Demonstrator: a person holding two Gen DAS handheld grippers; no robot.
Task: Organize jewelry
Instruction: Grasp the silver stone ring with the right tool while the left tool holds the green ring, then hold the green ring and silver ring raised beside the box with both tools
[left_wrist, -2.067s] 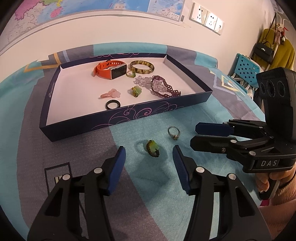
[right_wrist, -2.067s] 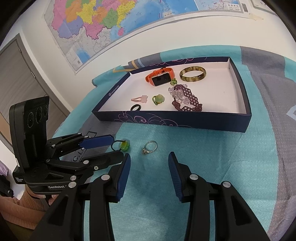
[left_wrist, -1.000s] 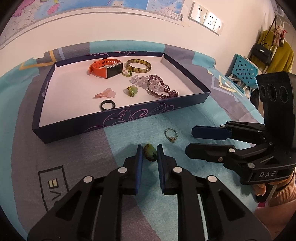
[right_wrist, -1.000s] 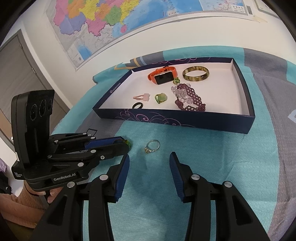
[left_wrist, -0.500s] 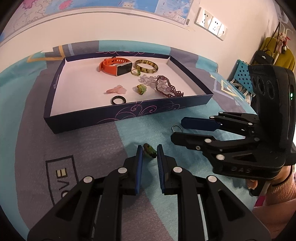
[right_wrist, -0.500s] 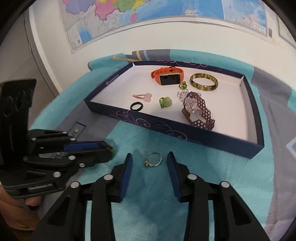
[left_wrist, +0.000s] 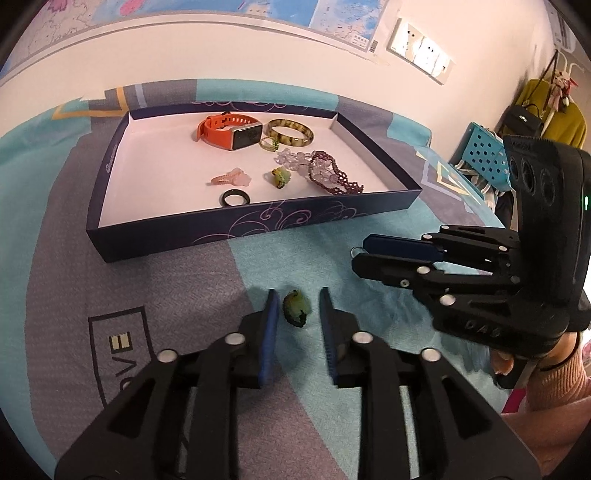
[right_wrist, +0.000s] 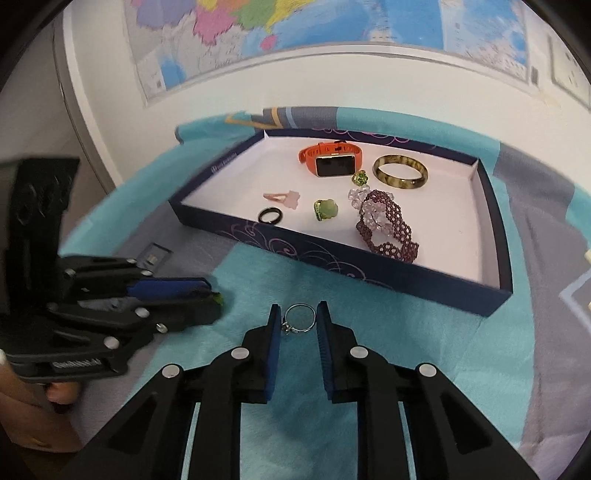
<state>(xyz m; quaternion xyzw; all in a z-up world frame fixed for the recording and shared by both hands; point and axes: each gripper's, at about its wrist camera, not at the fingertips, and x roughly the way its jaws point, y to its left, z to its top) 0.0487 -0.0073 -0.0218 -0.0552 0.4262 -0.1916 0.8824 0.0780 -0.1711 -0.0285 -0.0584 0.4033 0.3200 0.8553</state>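
A teal and grey cloth is covering the surface, and a navy tray is lying on it. Inside the tray are sitting an orange watch, a bangle and a purple beaded bracelet. In front of the tray's near wall, the left gripper is standing released, pads apart around a green ring. Right of it, also before the tray, the right gripper is bracketing a silver ring on the cloth, fingers at the band's edges; firm grasp cannot be told.
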